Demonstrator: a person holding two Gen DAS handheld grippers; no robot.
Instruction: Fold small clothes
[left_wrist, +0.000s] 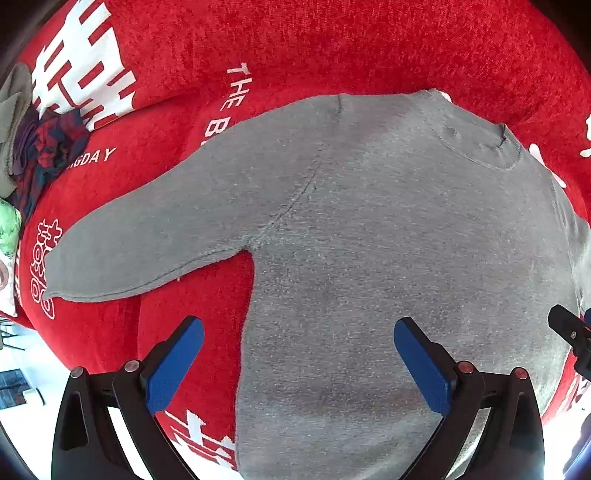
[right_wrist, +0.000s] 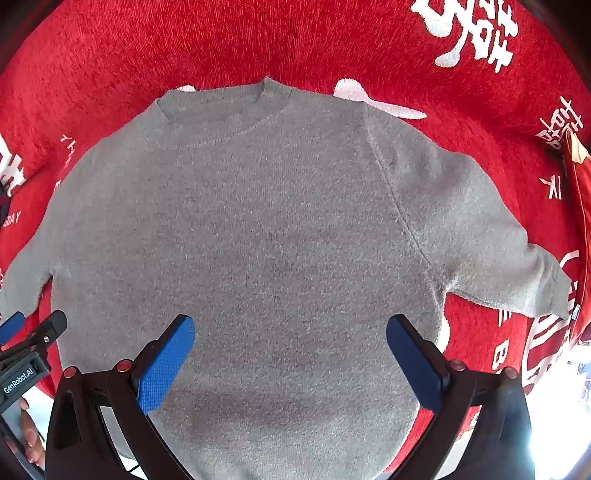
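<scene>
A small grey short-sleeved top (left_wrist: 369, 229) (right_wrist: 258, 240) lies flat on a red cloth, collar at the far end and both sleeves spread out. My left gripper (left_wrist: 298, 326) hovers open above the top's left side edge, below the left sleeve (left_wrist: 147, 236), holding nothing. My right gripper (right_wrist: 290, 325) hangs open over the lower middle of the top, its blue pads (right_wrist: 162, 365) wide apart and empty. The right sleeve (right_wrist: 491, 240) lies spread to the right. Each gripper shows at the edge of the other's view.
The red cloth (left_wrist: 332, 48) (right_wrist: 295, 40) with white lettering covers the whole surface. A pile of crumpled clothes (left_wrist: 40, 147) sits at the far left. A red item (right_wrist: 580, 229) lies along the right edge. A hand (right_wrist: 29, 439) shows at lower left.
</scene>
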